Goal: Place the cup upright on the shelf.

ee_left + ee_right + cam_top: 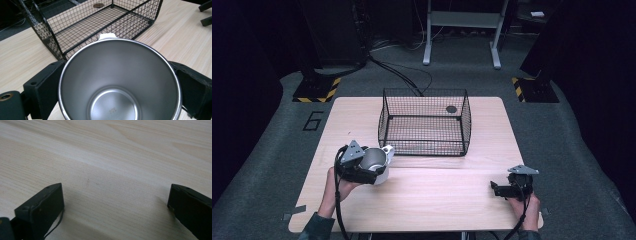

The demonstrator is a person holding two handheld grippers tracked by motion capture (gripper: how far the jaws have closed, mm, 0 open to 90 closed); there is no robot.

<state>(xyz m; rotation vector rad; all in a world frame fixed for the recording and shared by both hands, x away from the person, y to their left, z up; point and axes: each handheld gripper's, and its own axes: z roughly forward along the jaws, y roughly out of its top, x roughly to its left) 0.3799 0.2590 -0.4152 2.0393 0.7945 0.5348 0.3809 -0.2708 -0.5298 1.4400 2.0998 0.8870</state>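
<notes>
Between the two black jaws of the left gripper, pressed against either side of its wall, sits a shiny steel cup with a white outer shell and white handle. Gripped firmly, upright, mouth open toward the ceiling, handle pointing away toward the far edge. Seen from the left gripper view as a bright round rim and a polished bottom, with a dark jaw hugging each flank. Placed over the left half of the pale wooden table, about midway between near and far edges; whether resting on the wood or raised just above cannot be told. Held from behind by the person's left hand, forearm entering from the near edge, black cable trailing down beside the sleeve.

Just beyond the cup, close to its handle, stands a black wire-mesh basket, rectangular and open-topped, near the middle of the far edge. Inside, by the far right corner of its floor, lies a small dark round disc.

Near the right near corner, well apart from the cup, rests the right gripper, jaws spread wide with nothing between, aimed leftward low over bare wood. Wrapped around its body, the person's right hand.
</notes>
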